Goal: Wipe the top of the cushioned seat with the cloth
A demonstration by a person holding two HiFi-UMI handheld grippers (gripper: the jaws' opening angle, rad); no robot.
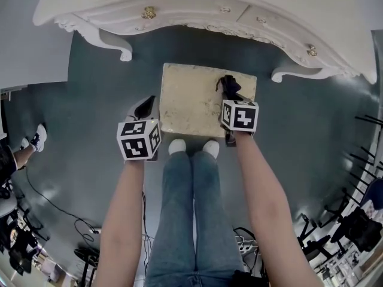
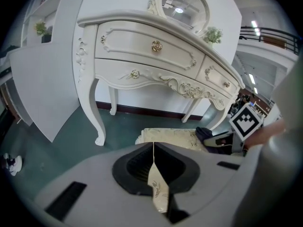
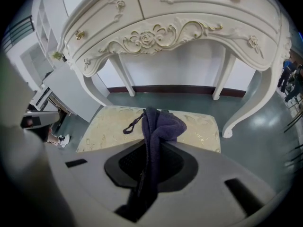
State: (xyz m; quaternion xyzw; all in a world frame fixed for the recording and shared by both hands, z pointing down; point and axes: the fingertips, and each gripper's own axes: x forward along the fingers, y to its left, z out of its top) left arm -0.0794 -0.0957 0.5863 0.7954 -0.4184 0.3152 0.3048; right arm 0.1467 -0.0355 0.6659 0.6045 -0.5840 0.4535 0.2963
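Cloth (image 3: 160, 123), dark purple, sat clamped in my right gripper (image 3: 150, 149). The jaws were closed hard on it. Its bulk was bunched ahead of the tips, and a small loop stuck out to the left. Head view put that bunch on top of the cushioned seat (image 1: 191, 103), near its far right corner, touching the cream cover. The gripper's marker cube (image 1: 240, 115) rode over the seat's right edge.

My left gripper (image 1: 145, 108) hung just off the seat's left side, over the dark teal floor (image 1: 90, 88). Its own view showed the jaws shut, with a thin strip of cream patterned fabric (image 2: 158, 190) nipped between the pads. The pattern matched the seat cover, but I could not tell whether the strip was part of it.

The seat stood in front of the white dressing table (image 1: 197, 8), near its curved front legs, and gold knobs (image 1: 148, 12) showed on the drawers. The holder's white shoe tips (image 1: 178, 146) were just beside the seat's near edge, under legs in blue jeans (image 1: 191, 208). An oval mirror (image 2: 182, 6) showed on the table in the left gripper view. Someone's foot (image 1: 38, 137) lay at far left, well apart from the seat.
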